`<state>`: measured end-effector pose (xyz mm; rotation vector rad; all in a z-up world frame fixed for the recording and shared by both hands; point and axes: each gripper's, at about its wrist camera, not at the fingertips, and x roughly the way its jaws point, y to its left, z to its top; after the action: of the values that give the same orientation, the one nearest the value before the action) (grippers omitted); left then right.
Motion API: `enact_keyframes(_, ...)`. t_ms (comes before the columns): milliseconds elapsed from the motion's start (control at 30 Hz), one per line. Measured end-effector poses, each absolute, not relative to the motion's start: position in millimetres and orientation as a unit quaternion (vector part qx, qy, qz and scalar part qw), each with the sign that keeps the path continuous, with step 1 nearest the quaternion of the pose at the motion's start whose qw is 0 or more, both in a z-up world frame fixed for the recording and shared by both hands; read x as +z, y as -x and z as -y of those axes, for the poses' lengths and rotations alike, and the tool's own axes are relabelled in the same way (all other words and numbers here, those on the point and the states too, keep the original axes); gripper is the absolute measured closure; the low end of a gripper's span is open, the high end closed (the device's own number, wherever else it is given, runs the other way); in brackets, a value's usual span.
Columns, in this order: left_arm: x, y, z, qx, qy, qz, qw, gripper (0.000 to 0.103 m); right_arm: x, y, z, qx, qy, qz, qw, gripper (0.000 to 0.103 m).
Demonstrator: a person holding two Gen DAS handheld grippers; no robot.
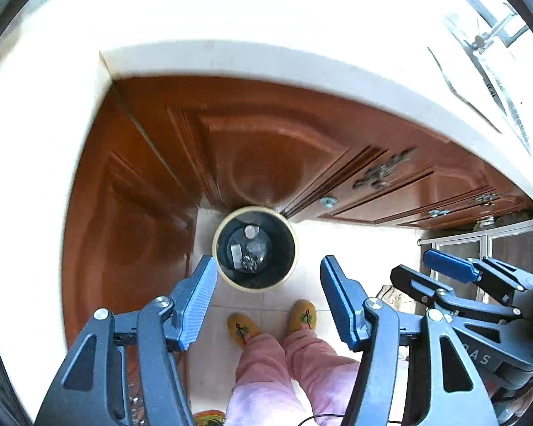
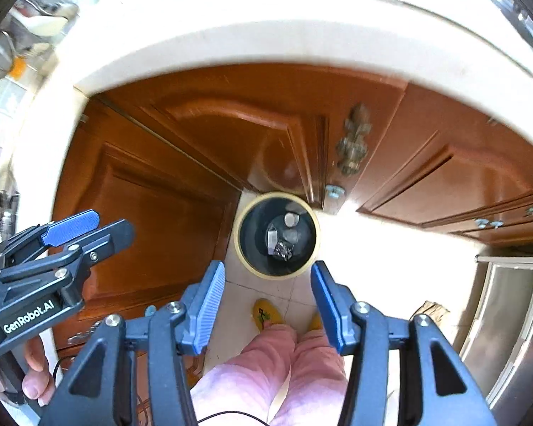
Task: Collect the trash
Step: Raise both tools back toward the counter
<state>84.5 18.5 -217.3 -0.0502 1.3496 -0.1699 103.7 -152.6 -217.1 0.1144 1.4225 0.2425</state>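
Note:
A round bin [image 1: 287, 273] with a cream rim and black inside stands on the floor at the cabinet corner. It holds several bits of trash [image 1: 247, 254], one crumpled and silvery. It also shows in the right wrist view [image 2: 302, 269], with the trash [image 2: 283, 243] at its bottom. My left gripper [image 1: 268, 301] is open and empty, high above the bin. My right gripper [image 2: 268, 305] is open and empty too, beside the left. Each shows in the other's view: the right gripper [image 1: 440, 273], the left gripper [image 2: 92, 229].
A pale countertop edge [image 1: 266, 67] curves above brown wooden cabinet doors [image 1: 259, 149] with metal handles [image 1: 383, 170]. The person's pink trousers [image 1: 284, 365] and yellow slippers [image 1: 241, 328] stand on the tiled floor below the bin. A steel-framed unit [image 2: 508, 319] stands right.

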Motion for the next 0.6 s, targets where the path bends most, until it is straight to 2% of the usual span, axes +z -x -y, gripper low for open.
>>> enact_keyframes(600, -85.9, -83.1, -7.0, -0.093, -0.021, -0.541, 0.836, 0.044, -88.7, -91.9, 160.2, 0.104, -0.079, -0.559, 0.819, 0.052)
